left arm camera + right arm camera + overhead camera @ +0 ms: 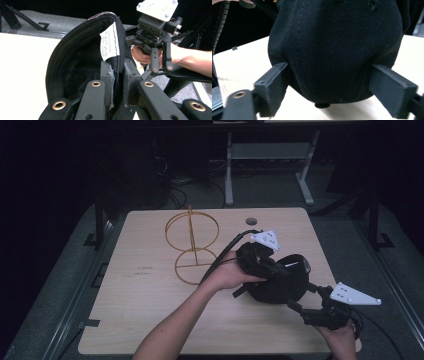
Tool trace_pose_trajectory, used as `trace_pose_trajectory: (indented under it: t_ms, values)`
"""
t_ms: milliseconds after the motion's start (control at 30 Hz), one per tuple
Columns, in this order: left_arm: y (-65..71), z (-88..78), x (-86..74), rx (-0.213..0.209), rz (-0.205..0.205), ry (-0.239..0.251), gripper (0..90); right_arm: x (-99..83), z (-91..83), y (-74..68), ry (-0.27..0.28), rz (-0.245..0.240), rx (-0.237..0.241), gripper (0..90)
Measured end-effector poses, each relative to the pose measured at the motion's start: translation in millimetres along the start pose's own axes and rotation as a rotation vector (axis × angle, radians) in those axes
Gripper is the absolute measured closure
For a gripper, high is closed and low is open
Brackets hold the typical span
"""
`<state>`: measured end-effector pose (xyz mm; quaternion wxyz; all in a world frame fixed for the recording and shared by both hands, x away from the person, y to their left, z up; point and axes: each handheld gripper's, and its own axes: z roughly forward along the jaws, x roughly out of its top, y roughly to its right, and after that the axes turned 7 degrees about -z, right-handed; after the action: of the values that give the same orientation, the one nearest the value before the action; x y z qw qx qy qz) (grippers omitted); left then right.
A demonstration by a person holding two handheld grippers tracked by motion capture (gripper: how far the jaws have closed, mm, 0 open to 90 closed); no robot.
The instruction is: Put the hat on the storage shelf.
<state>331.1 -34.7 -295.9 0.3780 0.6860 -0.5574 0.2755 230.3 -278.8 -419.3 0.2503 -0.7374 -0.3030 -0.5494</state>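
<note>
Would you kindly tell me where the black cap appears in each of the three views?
High view: black cap right of centre, between both grippers.
Left gripper view: centre, its rim pinched at the white label.
Right gripper view: cap crown between the spread jaws.
Shared landmark: pale wooden table.

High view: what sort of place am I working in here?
Probably a lab or workshop: a bare wooden table in a dark room, loose cables on the floor behind it, and a metal desk frame beyond.

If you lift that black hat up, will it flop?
Probably somewhat. The black hat is cloth with stitched seams, so its crown likely sags. The left gripper pinches only its band, so it seems light. The woven fabric probably won't slip from the fingers.
</note>
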Motion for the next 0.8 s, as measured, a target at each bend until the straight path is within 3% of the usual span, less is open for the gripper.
trace_pose_trajectory:
  t_ms: [100, 167, 267, 333, 800]
  values:
    - [5.0, -0.4, 5.6, -0.018, 0.014, 0.007, 81.1, 1.5, -3.0, 1.8, 0.032, -0.014, -0.011, 31.5]
    - [7.0, -0.5, 7.6, -0.037, 0.025, 0.005, 81.1, 1.7, -4.8, 4.1, 0.043, -0.026, 0.004, 49.5]
    - [8.8, -0.9, 8.4, -0.012, 0.039, -0.003, 81.1, 3.0, -6.1, 7.5, 0.049, -0.041, 0.032, 74.8]
    - [7.3, -3.0, 7.6, -0.012, 0.031, -0.001, 81.1, 4.3, -7.1, 7.8, 0.049, -0.062, 0.031, 83.0]
    - [1.1, -14.3, -7.9, 0.068, 0.003, -0.029, 76.8, 19.7, -16.3, 16.4, 0.047, -0.031, 0.042, 87.5]
